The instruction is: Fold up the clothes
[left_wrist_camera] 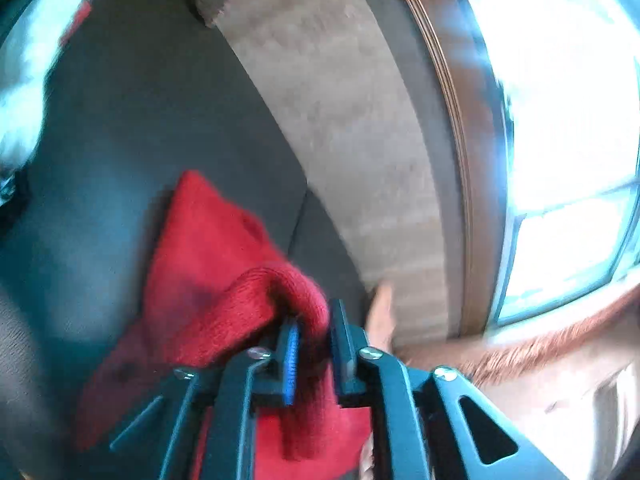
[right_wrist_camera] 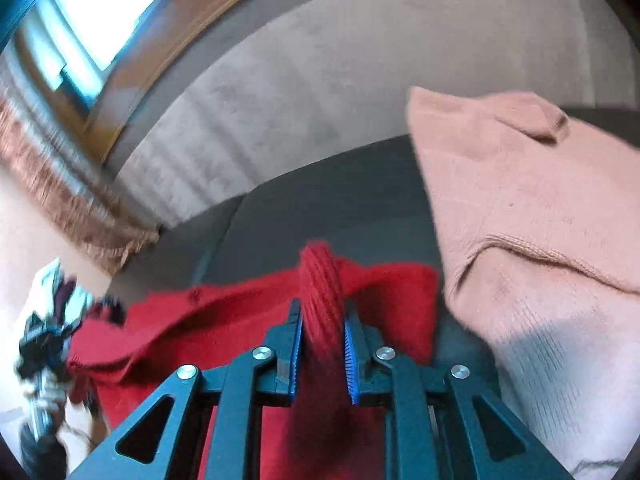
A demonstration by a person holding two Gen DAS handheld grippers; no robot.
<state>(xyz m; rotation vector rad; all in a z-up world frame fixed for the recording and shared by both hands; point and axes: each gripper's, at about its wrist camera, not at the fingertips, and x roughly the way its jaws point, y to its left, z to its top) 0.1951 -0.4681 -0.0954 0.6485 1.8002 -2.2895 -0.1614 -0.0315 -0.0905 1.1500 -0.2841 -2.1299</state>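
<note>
Blue-padded jaws of the left gripper (left_wrist_camera: 314, 344) stood nearest the lens in the left wrist view, set narrowly apart with a rolled edge of the red sweater (left_wrist_camera: 208, 280) bunched between them. Whether the pads pressed on the knit or had just let go could not be told through the blur. From those jaws the sweater ran away to the left and up across the dark seat cushion (left_wrist_camera: 132, 120), ending in a blunt corner; its long axis there lay on a slant from the jaws toward the upper left. Right of the sweater rose the pale backrest (left_wrist_camera: 320, 120), and beyond that a bright window (left_wrist_camera: 568, 100).

Seen from the right wrist, the right gripper (right_wrist_camera: 322, 344) had a thick ribbed fold of the sweater (right_wrist_camera: 320, 292) standing between its pads, a thin gap showing on either side, so that the fabric seemed loosely cradled, not pinched. Left of that fold the garment spread low and wide toward the other gripper (right_wrist_camera: 44, 344), making its long axis run side to side between the two tools. Right of the sweater, just beside it, lay a pink knit garment (right_wrist_camera: 540, 208).

Judging from this, a fold was being laid down onto the cushion. The next move would call for freeing both pairs of jaws cleanly, without dragging the edge, then taking new hold for another fold.
</note>
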